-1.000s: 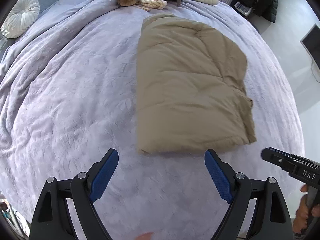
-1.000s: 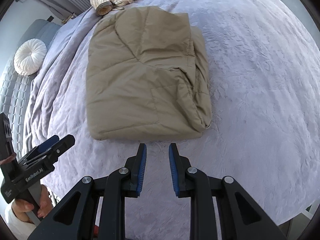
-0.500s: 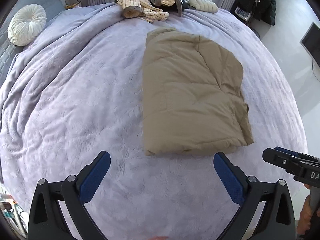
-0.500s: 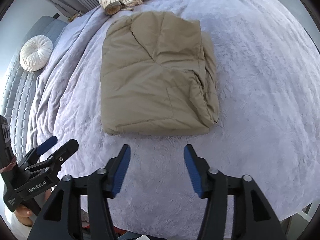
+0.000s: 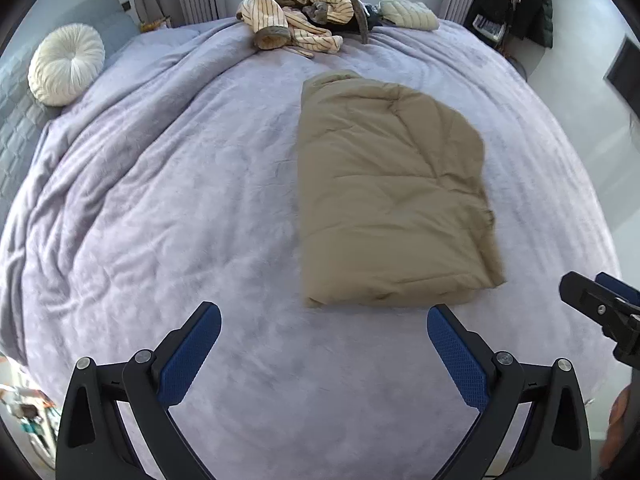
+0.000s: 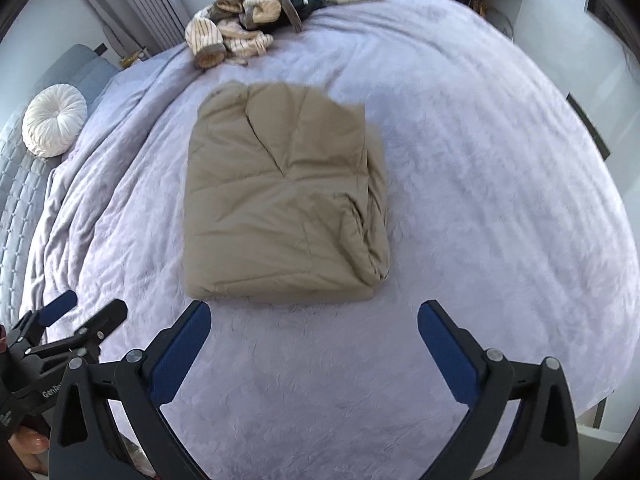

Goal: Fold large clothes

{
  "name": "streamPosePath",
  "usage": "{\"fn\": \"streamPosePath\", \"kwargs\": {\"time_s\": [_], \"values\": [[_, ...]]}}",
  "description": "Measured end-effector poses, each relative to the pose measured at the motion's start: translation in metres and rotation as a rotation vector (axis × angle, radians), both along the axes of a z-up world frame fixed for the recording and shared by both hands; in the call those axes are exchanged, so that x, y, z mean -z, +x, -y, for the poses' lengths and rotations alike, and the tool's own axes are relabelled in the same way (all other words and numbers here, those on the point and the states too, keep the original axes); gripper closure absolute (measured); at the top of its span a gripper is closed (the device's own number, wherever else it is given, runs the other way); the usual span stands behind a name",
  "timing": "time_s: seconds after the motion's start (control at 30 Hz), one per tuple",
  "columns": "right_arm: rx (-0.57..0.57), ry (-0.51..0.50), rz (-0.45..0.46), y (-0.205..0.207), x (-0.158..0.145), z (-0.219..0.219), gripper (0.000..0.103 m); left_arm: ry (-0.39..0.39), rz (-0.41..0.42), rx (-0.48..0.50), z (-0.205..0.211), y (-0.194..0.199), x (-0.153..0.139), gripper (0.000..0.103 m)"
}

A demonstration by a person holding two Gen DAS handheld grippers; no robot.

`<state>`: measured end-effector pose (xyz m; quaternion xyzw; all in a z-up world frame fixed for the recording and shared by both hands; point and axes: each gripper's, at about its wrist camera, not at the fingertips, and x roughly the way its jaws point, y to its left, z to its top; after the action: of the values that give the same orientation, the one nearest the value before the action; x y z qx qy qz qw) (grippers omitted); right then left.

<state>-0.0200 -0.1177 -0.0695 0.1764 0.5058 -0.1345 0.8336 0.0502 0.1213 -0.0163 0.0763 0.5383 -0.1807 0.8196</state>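
Here the tan quilted jacket [image 6: 284,208] lies folded into a thick, roughly rectangular bundle in the middle of a bed covered by a lavender plush blanket [image 6: 480,168]. Its padded fabric shows stitched quilting lines that run diagonally and meet near the centre of the top face, and along its right side the stacked layers of the fold are visible as a rounded, puffy edge. The near edge lies flat on the blanket, just beyond the fingertips of both tools and touching neither. The left gripper [image 5: 324,324] has its blue-padded fingers spread wide apart with only blanket between them, and the right gripper [image 6: 314,322] has just been opening its jaws and now stands equally wide, also holding nothing. In the right wrist view the left tool shows at the lower left with part of a white printed word, "GenRo", readable on its black body; the rest is cut off. At the far end of the bed sits a heap of striped cream garments [image 5: 298,20] beside a pale ribbed piece [image 5: 408,16], well apart from the jacket. A round white pleated cushion [image 5: 66,64] rests at the left by the grey headboard [image 5: 100,22].
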Motion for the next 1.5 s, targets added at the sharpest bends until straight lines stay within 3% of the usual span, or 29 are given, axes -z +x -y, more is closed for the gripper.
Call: {"fn": "streamPosePath", "kwargs": {"time_s": [0.3,0.6,1.5], "values": [[-0.049,-0.022,0.076,-0.019,-0.045,-0.012,0.000,-0.045,0.068,-0.058,-0.008,-0.023,-0.038,0.000],[-0.067,-0.044,0.070,-0.045,-0.054,-0.025,0.000,-0.033,0.127,-0.074,-0.016,-0.055,-0.067,0.000],[-0.053,-0.096,0.075,-0.048,-0.065,-0.030,0.000,-0.016,0.153,-0.091,-0.026,-0.059,-0.073,0.000]]}}
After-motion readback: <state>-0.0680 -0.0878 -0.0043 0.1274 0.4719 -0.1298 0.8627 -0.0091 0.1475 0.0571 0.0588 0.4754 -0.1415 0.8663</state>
